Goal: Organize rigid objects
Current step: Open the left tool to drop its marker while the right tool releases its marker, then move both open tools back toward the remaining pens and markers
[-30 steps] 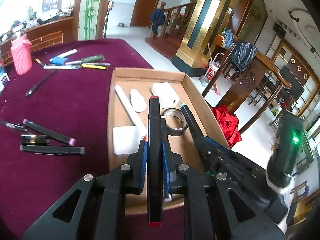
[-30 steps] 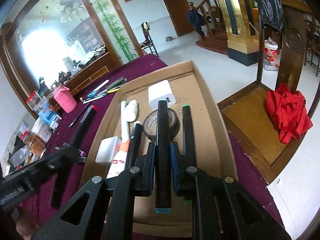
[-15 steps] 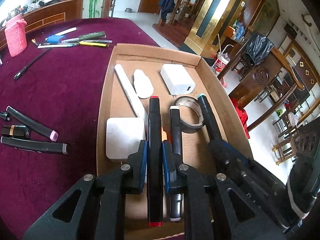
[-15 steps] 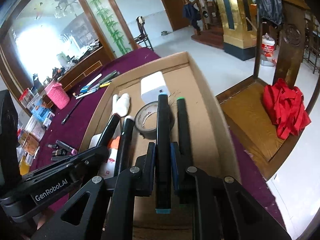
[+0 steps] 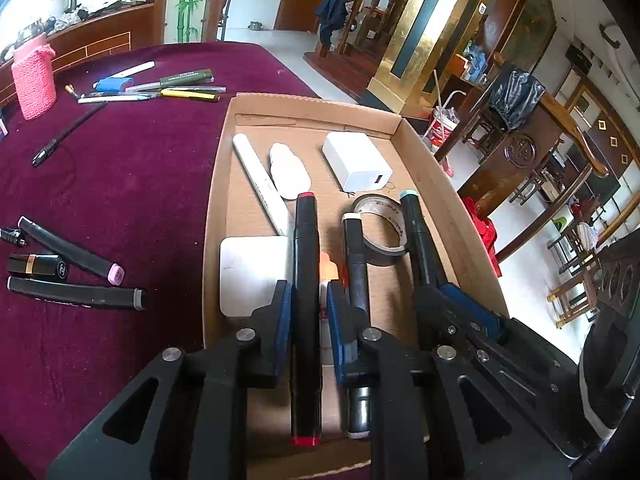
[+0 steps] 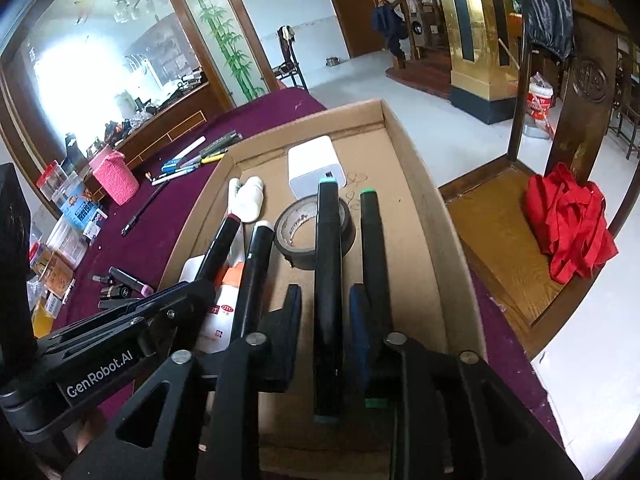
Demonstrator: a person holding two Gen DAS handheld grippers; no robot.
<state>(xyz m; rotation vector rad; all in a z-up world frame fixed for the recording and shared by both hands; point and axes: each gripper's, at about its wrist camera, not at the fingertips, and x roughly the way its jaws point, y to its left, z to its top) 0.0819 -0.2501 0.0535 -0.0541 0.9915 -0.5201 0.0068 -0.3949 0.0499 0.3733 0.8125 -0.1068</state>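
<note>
Both grippers hover low over a cardboard tray (image 5: 216, 184) (image 6: 424, 208) on the maroon tablecloth. My left gripper (image 5: 307, 300) stands open around a black marker with red caps (image 5: 305, 280) that lies in the tray. My right gripper (image 6: 326, 312) stands open around a black marker with teal caps (image 6: 328, 264). Beside them lie a white-capped marker (image 5: 357, 272) (image 6: 256, 276) and a green-capped marker (image 6: 374, 248). The tray also holds a tape roll (image 5: 380, 232), a white charger (image 5: 356, 162), a white pen (image 5: 258, 178) and a white box (image 5: 252, 272).
Loose markers and a lipstick (image 5: 72, 268) lie on the cloth left of the tray. More pens (image 5: 160, 86) and a pink knitted holder (image 5: 34, 76) sit at the back. A wooden chair with red cloth (image 6: 568, 216) stands right of the table edge.
Both grippers have opened: the jaws now stand apart from the red-capped and teal-capped markers, which rest in the tray. Both moved lower over the tray.
</note>
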